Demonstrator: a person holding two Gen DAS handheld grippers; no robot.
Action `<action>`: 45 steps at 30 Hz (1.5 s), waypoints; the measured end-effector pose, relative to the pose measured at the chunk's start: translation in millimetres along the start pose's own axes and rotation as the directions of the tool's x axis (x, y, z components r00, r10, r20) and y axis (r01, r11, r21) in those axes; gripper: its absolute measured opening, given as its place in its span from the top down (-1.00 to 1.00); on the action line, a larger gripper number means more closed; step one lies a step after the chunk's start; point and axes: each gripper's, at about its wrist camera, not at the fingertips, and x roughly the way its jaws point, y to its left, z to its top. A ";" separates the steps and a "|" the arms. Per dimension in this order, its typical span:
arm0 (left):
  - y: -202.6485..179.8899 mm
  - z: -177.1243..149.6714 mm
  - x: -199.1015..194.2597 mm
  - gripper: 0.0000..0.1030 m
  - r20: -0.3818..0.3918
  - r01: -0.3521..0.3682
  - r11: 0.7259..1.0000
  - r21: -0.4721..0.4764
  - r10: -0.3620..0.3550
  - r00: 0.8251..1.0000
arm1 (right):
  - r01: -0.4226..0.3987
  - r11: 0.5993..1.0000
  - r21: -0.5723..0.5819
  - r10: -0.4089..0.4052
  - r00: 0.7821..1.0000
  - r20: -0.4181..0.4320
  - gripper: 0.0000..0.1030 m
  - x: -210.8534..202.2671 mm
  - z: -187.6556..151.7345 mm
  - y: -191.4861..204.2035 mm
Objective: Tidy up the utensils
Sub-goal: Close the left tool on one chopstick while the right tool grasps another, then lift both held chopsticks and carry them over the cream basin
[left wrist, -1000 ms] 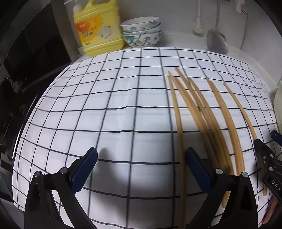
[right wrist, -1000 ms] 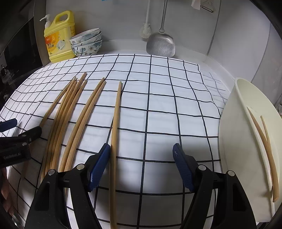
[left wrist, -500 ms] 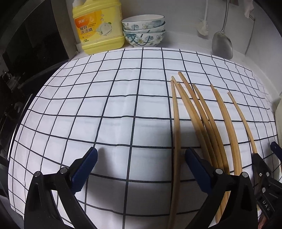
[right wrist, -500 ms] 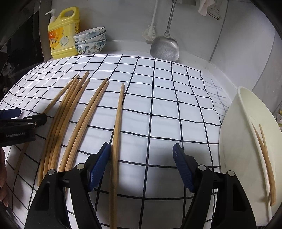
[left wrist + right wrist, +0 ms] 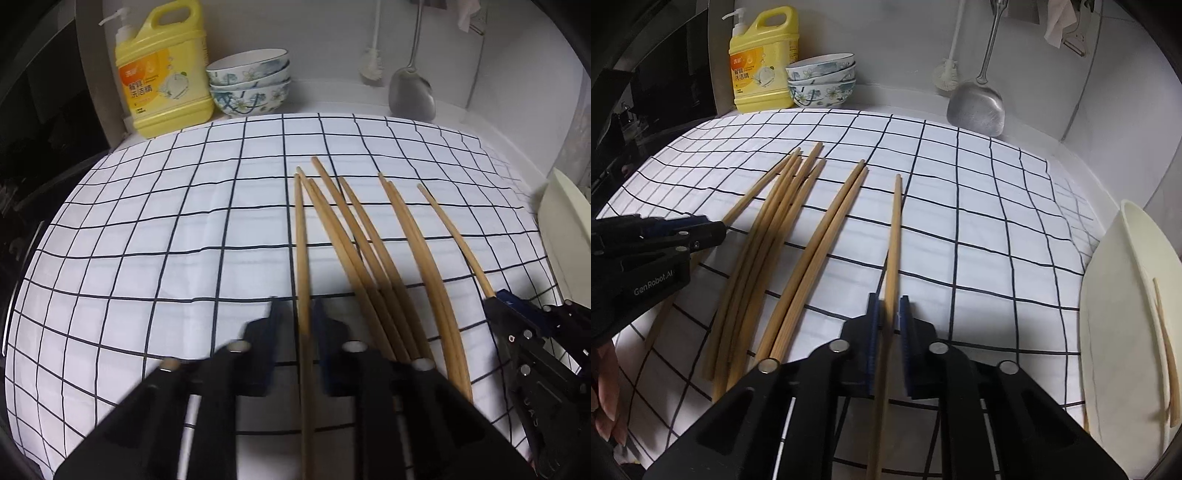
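Chopsticks [image 5: 1167, 354], two, lie in the cream tray [image 5: 1108, 332]; each tool, left [image 5: 297, 325] and right [image 5: 886, 314], pinches one chopstick off the checked desk [image 5: 997, 240].

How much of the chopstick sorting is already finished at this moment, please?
Done: two chopsticks lie in the cream holder. In hand: the left gripper and right gripper each close around one chopstick, leftmost and rightmost. Left: six more chopsticks on the checked cloth.

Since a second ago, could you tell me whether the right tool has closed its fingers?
Yes. The right tool has gone from wide open to shut on the single chopstick, which lies where it was on the checked cloth.
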 end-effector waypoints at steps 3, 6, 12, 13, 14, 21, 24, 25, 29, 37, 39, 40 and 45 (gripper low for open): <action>4.1 -1.9 -1.3 0.86 0.004 0.032 0.999 -0.011 -0.032 0.999 | -0.001 1.000 -0.003 0.001 1.000 0.004 0.88 -0.3 -0.9 0.7; 11.3 -4.7 -3.6 0.86 0.001 0.074 0.996 -0.040 -0.074 0.997 | -0.026 0.999 0.026 0.026 1.000 0.001 0.88 -1.4 -0.8 -3.6; 20.4 -5.2 -12.3 0.86 0.008 0.113 0.991 -0.066 -0.113 0.994 | -0.047 0.997 0.057 0.045 0.998 0.035 0.88 -13.1 3.0 -5.1; 21.2 -5.1 -14.8 0.86 0.013 0.116 0.991 -0.069 -0.116 0.993 | -0.051 0.997 0.062 0.049 0.998 0.045 0.88 -16.2 3.9 -5.2; 22.4 -3.9 -17.7 0.86 0.019 0.121 0.990 -0.071 -0.119 0.993 | -0.054 0.996 0.065 0.051 0.997 0.053 0.88 -19.0 4.7 -5.4; 22.3 4.4 -41.9 0.86 0.059 0.163 0.984 -0.069 -0.159 0.986 | -0.061 0.995 0.076 0.052 0.992 0.113 0.88 -42.1 11.0 -5.1; 15.5 8.1 -50.4 0.86 0.072 0.191 0.980 -0.060 -0.186 0.980 | -0.074 0.991 0.107 0.060 0.990 0.130 0.88 -53.3 12.7 -10.8; 12.5 9.7 -53.1 0.86 0.075 0.206 0.977 -0.057 -0.201 0.977 | -0.071 0.991 0.112 0.055 0.989 0.138 0.88 -57.3 13.3 -12.6; -1.6 16.6 -64.7 0.86 0.091 0.246 0.969 -0.033 -0.243 0.966 | -0.039 0.987 0.155 0.008 0.981 0.194 0.88 -85.5 15.7 -28.2; -60.5 36.0 -85.2 0.86 0.094 0.341 0.938 0.059 -0.345 0.934 | 0.008 0.949 0.314 -0.100 0.956 0.277 0.88 -146.3 5.5 -95.4; -81.4 40.0 -87.0 0.86 0.073 0.374 0.924 0.087 -0.380 0.922 | 0.021 0.934 0.356 -0.124 0.955 0.271 0.88 -153.1 0.2 -117.7; -94.6 42.5 -88.1 0.86 0.059 0.393 0.914 0.102 -0.400 0.915 | 0.028 0.927 0.374 -0.136 0.954 0.267 0.88 -154.8 -1.5 -125.5; -153.8 51.6 -95.0 0.86 0.024 0.452 0.874 0.179 -0.464 0.886 | 0.048 0.884 0.465 -0.177 0.955 0.237 0.88 -162.0 -16.7 -172.1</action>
